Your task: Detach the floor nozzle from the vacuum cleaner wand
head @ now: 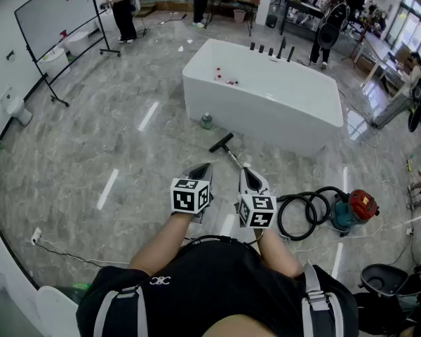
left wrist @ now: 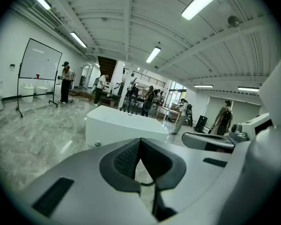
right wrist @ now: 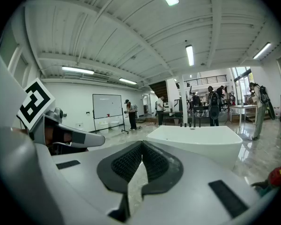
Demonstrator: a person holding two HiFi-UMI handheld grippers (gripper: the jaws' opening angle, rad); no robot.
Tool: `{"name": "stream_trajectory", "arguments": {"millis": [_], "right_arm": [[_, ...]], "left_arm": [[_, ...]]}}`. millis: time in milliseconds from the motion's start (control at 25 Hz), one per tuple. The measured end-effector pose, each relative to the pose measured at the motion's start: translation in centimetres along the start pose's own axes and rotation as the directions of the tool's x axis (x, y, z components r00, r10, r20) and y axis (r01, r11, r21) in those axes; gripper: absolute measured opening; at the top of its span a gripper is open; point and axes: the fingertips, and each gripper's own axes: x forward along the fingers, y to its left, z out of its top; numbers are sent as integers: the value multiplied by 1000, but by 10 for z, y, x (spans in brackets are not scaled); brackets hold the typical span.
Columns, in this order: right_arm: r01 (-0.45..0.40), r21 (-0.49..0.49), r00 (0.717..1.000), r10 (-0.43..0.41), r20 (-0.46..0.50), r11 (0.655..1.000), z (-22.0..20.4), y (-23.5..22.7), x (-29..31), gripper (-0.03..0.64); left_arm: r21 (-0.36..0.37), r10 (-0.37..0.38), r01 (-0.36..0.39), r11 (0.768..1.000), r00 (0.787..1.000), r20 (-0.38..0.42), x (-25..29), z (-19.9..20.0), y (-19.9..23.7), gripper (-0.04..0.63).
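The vacuum's black floor nozzle (head: 221,143) lies on the marble floor in front of the tub. Its thin wand (head: 234,158) runs back toward me and passes just beside my right gripper. A coiled black hose (head: 302,215) leads to the teal and red vacuum body (head: 354,208) at the right. My left gripper (head: 202,168) and right gripper (head: 246,172) hover side by side above the floor, short of the nozzle. Both are shut and hold nothing, as the left gripper (left wrist: 140,143) and right gripper (right wrist: 142,148) show in their own views.
A white bathtub (head: 266,93) stands ahead, with a green bottle (head: 206,121) at its base. A whiteboard on a stand (head: 56,12) and toilets are at the left. Several people stand at the far end of the hall. A cable (head: 63,253) trails at the lower left.
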Motion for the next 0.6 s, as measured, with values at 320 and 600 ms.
{"name": "stream_trajectory", "arguments": {"millis": [320,600], "right_arm": [[36,-13,999,-36,7,999,-3,43,12,12],[90,95,995,-85,-57,991,-25,19,23,12]], "left_arm": [[-22,-32,32,999,999,-6,-15,-3,41,8],[-22,-55,53,998,997,-57,3,-15,49,8]]}}
